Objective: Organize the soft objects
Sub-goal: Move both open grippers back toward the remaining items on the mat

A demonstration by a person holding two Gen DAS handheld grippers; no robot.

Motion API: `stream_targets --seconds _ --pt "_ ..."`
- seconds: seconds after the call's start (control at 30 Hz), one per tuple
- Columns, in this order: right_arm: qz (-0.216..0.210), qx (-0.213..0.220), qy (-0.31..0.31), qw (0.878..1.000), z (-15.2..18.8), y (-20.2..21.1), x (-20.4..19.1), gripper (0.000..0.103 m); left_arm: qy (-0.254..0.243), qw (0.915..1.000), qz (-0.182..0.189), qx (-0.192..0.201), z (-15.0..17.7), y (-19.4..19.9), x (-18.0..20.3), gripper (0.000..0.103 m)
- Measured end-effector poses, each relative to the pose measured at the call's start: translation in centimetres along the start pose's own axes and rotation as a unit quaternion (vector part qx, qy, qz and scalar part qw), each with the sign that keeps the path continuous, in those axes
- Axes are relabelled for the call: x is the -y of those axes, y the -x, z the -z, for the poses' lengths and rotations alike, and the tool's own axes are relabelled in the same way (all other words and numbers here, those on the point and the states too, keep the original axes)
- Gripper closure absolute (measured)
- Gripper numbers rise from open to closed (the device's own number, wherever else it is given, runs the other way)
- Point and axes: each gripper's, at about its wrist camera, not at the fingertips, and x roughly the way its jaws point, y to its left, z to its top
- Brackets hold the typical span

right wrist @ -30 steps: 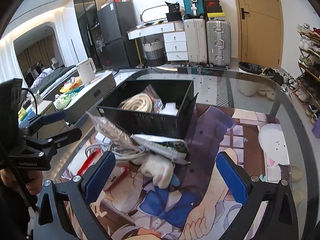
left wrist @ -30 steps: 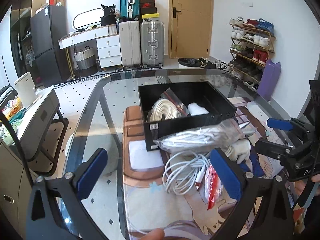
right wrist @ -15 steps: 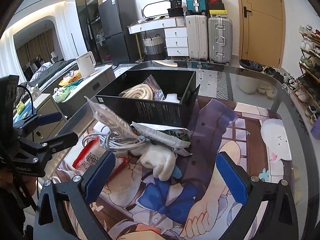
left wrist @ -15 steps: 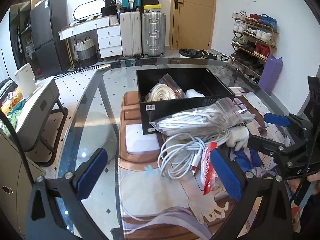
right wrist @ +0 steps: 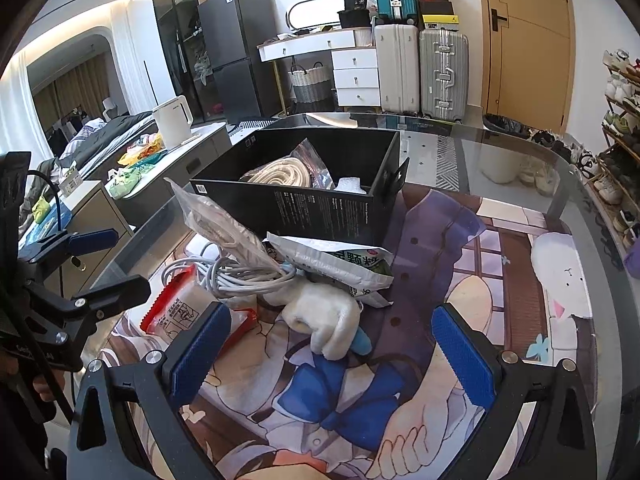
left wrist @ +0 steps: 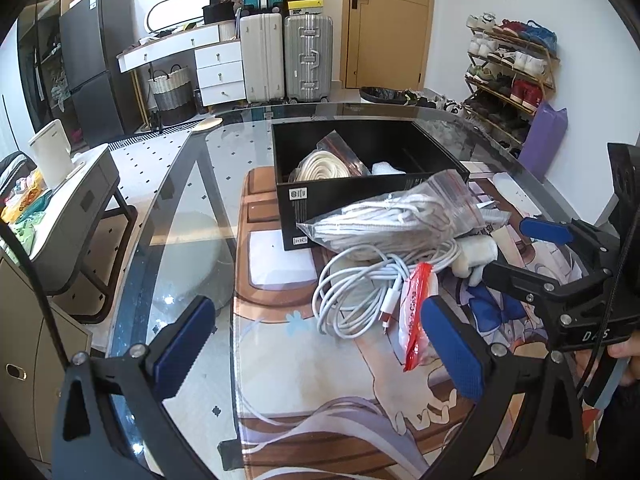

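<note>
Glass forms the tabletop (left wrist: 188,184) before me, with a printed cartoon mat (left wrist: 304,344) laid over it and suitcases (left wrist: 288,60) and a wooden door (left wrist: 390,24) along the far wall. At the left, my left gripper (left wrist: 320,346) hangs above the near edge of the mat, its jaws wide apart and holding nothing. Just ahead of it lies a loose coil of white cable (left wrist: 360,292), and touching the coil on its right is a red-edged packet (left wrist: 416,316). On top of the coil rests a clear bag of white cord (left wrist: 396,224), leaning against the front wall of a black box (left wrist: 352,200). Inside the box I see a bagged roll of cream rope (left wrist: 324,166) on the left and something white and crinkled (left wrist: 386,169) to its right. Further right, a white glove (right wrist: 326,318) lies on the mat in front of the pile, touching the cable, with a blue bit (right wrist: 360,342) sticking out under it. A white pouch with green print (right wrist: 340,266) sits behind the glove, close to the box. My right gripper (right wrist: 334,354) hovers over the mat directly in front of the glove, its jaws also spread wide and empty.
</note>
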Motion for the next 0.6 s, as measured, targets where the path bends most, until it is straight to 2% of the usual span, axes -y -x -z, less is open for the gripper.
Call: stream_targets --seconds 0.6 --pt "0.005 -0.021 -0.001 1.0 0.4 -1.7 0.3 0.001 -0.019 0.9996 0.019 -0.011 1.4 -0.3 0.8 0.0"
